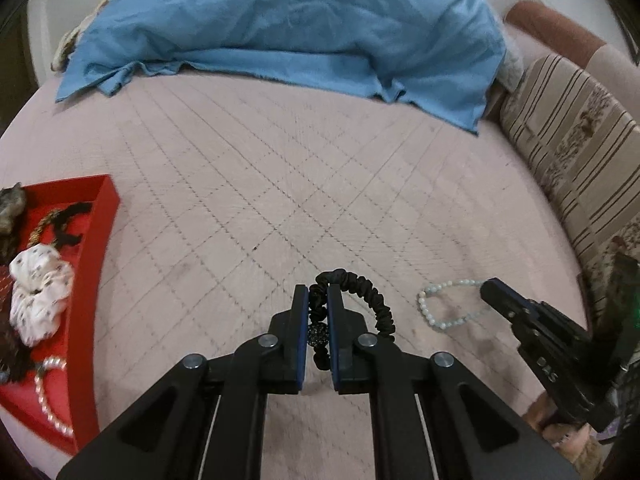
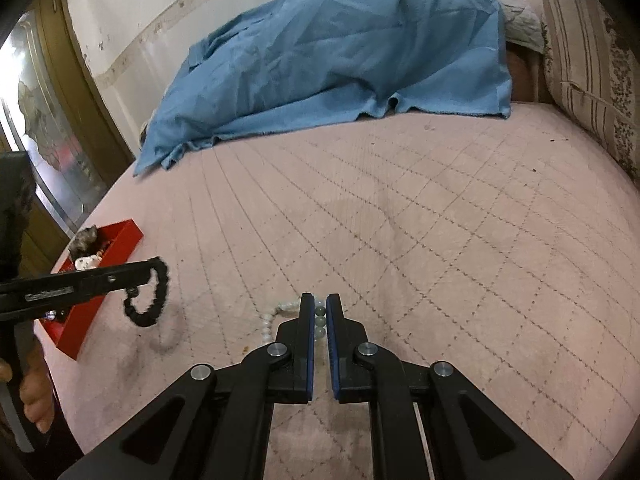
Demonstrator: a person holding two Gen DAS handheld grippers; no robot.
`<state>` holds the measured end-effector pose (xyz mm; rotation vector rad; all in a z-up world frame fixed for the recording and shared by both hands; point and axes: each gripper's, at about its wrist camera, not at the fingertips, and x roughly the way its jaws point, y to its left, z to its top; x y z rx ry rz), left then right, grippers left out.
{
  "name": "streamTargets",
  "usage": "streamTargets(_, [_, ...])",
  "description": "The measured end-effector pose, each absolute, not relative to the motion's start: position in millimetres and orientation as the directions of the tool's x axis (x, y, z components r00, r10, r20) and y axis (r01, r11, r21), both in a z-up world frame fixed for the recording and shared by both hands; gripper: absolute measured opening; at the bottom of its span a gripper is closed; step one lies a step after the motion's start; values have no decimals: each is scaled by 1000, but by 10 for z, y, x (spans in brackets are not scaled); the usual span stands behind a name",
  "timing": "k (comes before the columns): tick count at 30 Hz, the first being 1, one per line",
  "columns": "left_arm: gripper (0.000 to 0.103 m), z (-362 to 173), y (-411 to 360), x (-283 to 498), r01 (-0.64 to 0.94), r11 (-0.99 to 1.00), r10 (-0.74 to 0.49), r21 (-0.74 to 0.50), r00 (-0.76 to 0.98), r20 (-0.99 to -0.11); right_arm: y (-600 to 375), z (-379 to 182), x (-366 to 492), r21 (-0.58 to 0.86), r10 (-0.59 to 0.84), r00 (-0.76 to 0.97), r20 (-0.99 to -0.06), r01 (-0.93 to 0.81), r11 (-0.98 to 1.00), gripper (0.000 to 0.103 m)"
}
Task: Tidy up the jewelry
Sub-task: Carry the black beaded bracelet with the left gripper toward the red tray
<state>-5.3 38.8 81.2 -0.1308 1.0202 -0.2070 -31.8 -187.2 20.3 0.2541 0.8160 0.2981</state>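
Jewelry, two pieces in hand, sorted by view.

Left wrist view: my left hand-held gripper (image 1: 318,300) is clamped narrow on a black scrunchie-style bracelet (image 1: 360,300) with a dark sparkly bead (image 1: 318,334) sitting between the pads. Its loop hangs out to the right of the fingers, above the pink quilted bed (image 1: 260,184). Red tray (image 1: 106,232) lies at far left, already holding a white floral scrunchie (image 1: 40,292), a pearl strand (image 1: 48,396) and dark pieces I cannot name. At right, the right hand-held gripper (image 1: 490,290) pinches one end of a pale bead bracelet (image 1: 444,304), whose loop appears to rest on the quilt. Blue cloth (image 1: 280,28) is heaped at the far side; striped cushion (image 1: 572,140) at right.

Right wrist view: my right hand-held gripper (image 2: 319,316) is closed narrow on the pale beads (image 2: 319,322), three visible between the pads, the rest trailing left. The left gripper, seen side-on, carries the black loop (image 2: 150,296) just beside the red tray (image 2: 120,240).

Handling note, my judgement: carry each piece to the tray in turn, raise high enough that dangling loops clear the rim, and release only once the loop is over a bare part of the tray floor, so strands do not tangle.
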Motion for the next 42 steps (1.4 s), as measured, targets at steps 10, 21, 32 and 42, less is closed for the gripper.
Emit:
streamTargets(10, [9,1170,536,-573,96,990,-143,-107,606,-783,-1702,461,-542,286,333,685,-648,-187,940,7])
streamTargets(21, [9,1267,895,-891,3,996,-71,-90,634,-770,-1432,871,-874,319,392,698,-599,-242,916,7])
streamTargets(32, [9,1455,1139,-1191,-80,997,67,15,707,-704,-927,1171,-1137,267,429,689,-584,-336,903,7])
streamTargets(42, [9,1595,1253,-1406,-94,995,88,28,738,-669,-644,1371,-1350,236,452,688,-567,-390,890,7])
